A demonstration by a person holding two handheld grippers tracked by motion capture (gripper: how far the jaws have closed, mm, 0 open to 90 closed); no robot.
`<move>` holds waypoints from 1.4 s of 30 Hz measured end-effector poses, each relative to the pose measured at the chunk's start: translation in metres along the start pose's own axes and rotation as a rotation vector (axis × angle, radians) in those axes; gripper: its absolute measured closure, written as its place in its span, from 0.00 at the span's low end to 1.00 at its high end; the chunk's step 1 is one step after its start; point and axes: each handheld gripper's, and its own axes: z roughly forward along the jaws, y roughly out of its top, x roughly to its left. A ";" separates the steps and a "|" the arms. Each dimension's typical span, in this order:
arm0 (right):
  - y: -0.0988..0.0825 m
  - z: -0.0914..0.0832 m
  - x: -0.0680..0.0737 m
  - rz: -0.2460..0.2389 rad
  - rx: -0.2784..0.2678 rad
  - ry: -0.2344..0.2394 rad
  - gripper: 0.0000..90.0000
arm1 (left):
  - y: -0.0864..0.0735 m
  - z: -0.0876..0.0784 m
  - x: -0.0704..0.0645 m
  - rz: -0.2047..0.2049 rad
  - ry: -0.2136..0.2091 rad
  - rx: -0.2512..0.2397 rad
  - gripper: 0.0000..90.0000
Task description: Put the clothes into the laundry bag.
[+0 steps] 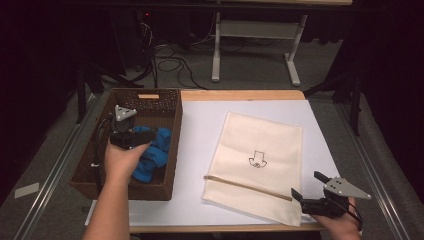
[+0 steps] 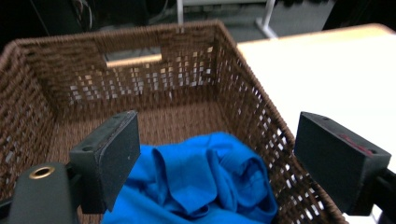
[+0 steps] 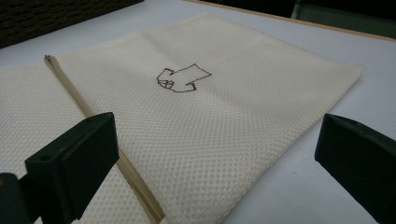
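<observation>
- The left gripper (image 1: 131, 131) hangs inside the brown wicker basket (image 1: 90, 165) at the table's left edge, jaws spread wide and holding nothing.
- The crumpled blue cloth (image 1: 152, 152) lies on the basket floor against its right wall — in the left gripper view it sits low between the two jaws (image 2: 201, 182), just beneath them; whether they touch it cannot be told.
- The right gripper (image 1: 311, 186) hovers at the table's near right corner, jaws apart and empty.
- The cream mesh laundry bag (image 1: 260, 165) lies flat on the white table cover (image 1: 200, 150) — its near right corner lies just before the right gripper's jaws, and its tan zipper strip (image 1: 247, 187) runs along the near end towards the left jaw.
</observation>
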 end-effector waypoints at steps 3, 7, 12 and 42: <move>0.000 0.000 0.000 0.002 0.004 0.003 0.00 | 0.001 0.008 0.001 0.009 0.012 0.073 0.17; 0.000 0.001 -0.001 -0.002 0.010 0.009 0.00 | -0.001 0.020 0.000 0.034 -0.001 0.184 0.16; 0.000 0.001 -0.002 -0.005 0.012 0.014 0.00 | -0.007 0.035 0.000 0.042 0.011 0.273 0.16; -0.003 0.005 -0.001 0.008 0.051 0.025 0.00 | -0.049 0.094 0.011 0.019 -0.016 0.740 0.20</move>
